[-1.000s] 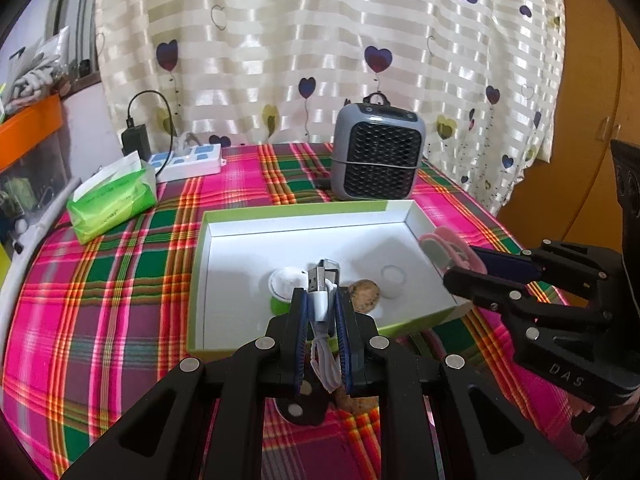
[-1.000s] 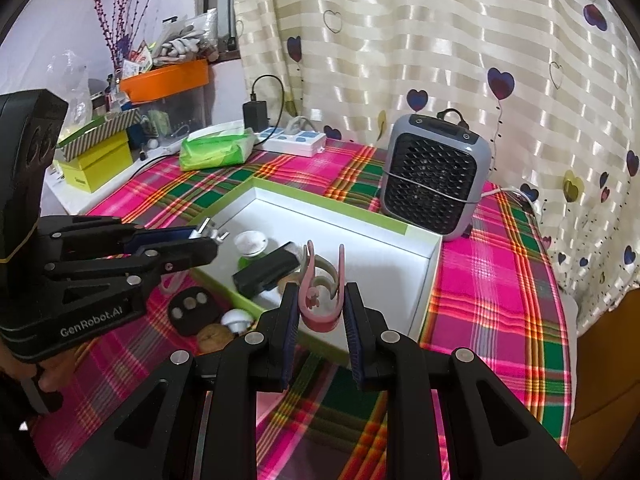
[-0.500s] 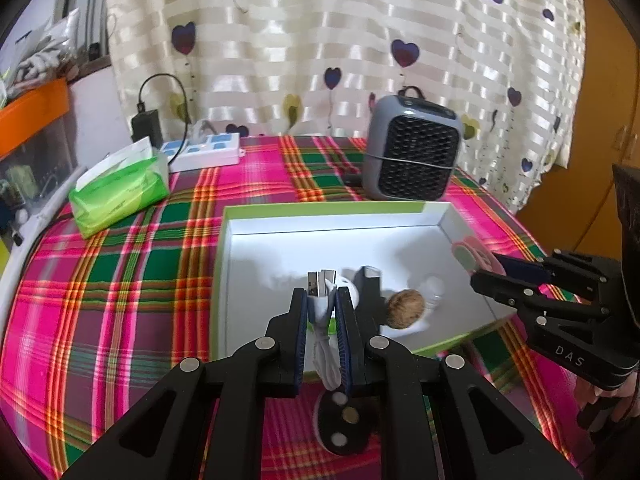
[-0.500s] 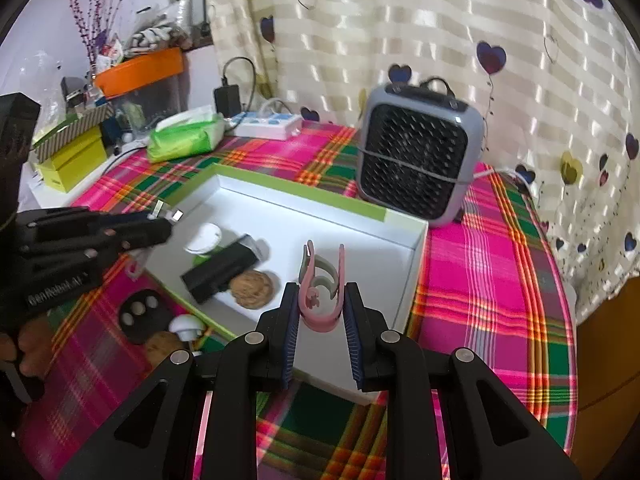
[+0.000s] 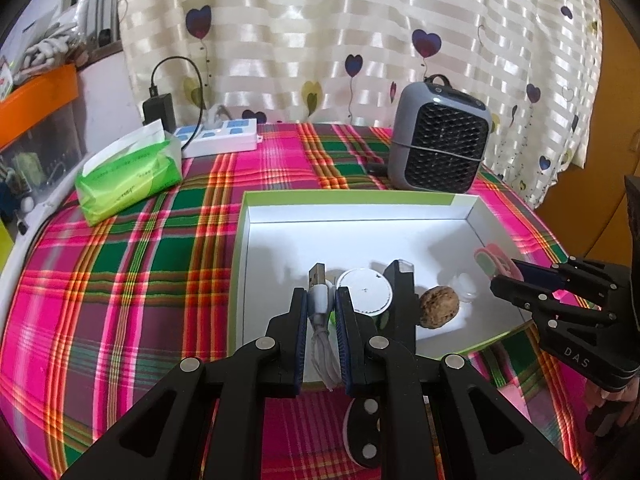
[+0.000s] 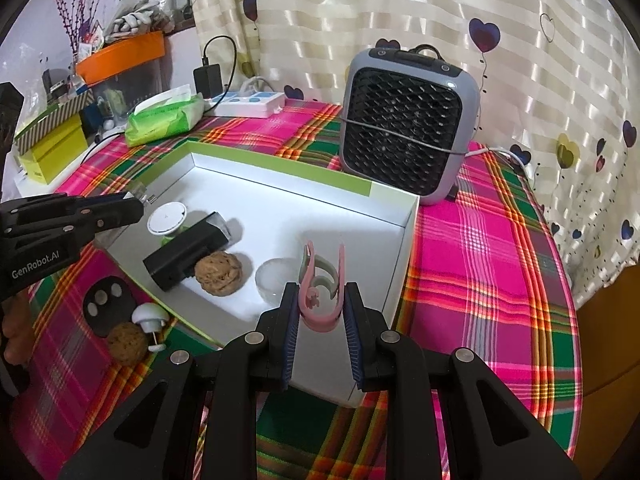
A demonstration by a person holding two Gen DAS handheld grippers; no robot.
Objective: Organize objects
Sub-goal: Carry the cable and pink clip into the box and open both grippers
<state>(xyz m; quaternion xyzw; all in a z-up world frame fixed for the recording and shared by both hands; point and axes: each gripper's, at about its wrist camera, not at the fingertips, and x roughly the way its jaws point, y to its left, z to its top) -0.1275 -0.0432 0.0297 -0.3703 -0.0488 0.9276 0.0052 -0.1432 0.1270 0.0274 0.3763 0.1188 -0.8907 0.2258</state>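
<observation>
A: What's already in the white box (image 6: 404, 236)?

B: A walnut (image 6: 218, 274), black block (image 6: 186, 254) and round lid (image 6: 166, 218).

A: And left?

B: The left gripper (image 5: 321, 312) clamps a USB cable (image 5: 318, 300), the right gripper (image 6: 322, 312) a pink clip (image 6: 320, 296) (both over the box). Another walnut (image 6: 126, 344) waits on the tabletop (image 6: 480, 248).

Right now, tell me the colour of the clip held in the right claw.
Pink, with a pale grey-green inner part. The clip shows best in the right wrist view.

My left gripper (image 5: 321, 312) black with blue pads, silver screws, right gripper (image 6: 322, 314) matching, white "GenRobot.AI" and "DAS" lettering.
</observation>
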